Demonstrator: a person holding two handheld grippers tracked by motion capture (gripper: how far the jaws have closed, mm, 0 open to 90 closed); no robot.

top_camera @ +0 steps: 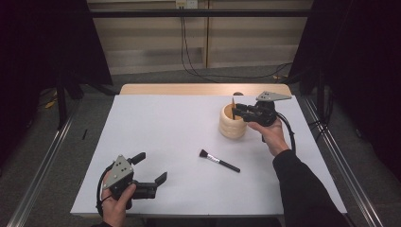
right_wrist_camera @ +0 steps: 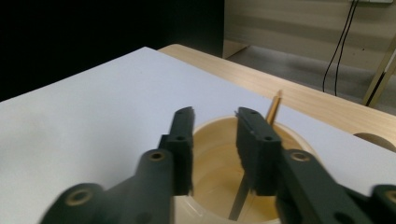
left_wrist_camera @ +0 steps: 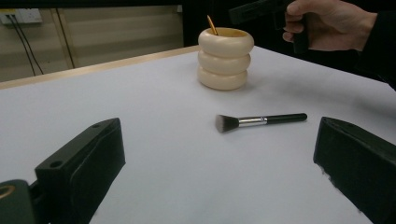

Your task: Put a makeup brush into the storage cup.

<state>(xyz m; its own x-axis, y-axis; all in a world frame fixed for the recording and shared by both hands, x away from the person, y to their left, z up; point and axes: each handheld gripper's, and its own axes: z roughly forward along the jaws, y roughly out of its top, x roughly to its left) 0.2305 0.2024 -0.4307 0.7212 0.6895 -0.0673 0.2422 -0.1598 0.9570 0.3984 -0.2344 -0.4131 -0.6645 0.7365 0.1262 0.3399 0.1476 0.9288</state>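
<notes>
Both grippers are over the white sheet (top_camera: pixel 165 123) that covers the table. Far left in the high view, the left gripper (top_camera: pixel 151 168) sits low near the front edge in the person's left hand (top_camera: pixel 116 201), its jaws spread wide with nothing between them — in the left gripper view those two black jaws stand far apart at the bottom corners, bare sheet between.

Moving right, a makeup brush (top_camera: pixel 219 161) lies flat on the sheet near the middle, dark bristles toward the left, black handle pointing right and toward the person. From the left gripper view the brush (left_wrist_camera: pixel 259 120) lies crosswise ahead of the jaws, well apart from them.

Further right and farther back stands a cream ribbed holder (top_camera: pixel 232 124), shaped like three stacked rings, upright. A thin brush stick (top_camera: pixel 233 105) leans inside it, its wooden tip poking above the rim.

At the right, the right gripper (top_camera: pixel 236 112) hovers just over the holder's mouth, held by the right hand (top_camera: pixel 272 132). In the right gripper view its jaws are narrow — a small gap, clamping nothing — with the stick (right_wrist_camera: pixel 274 106) just beyond the right jaw.
</notes>
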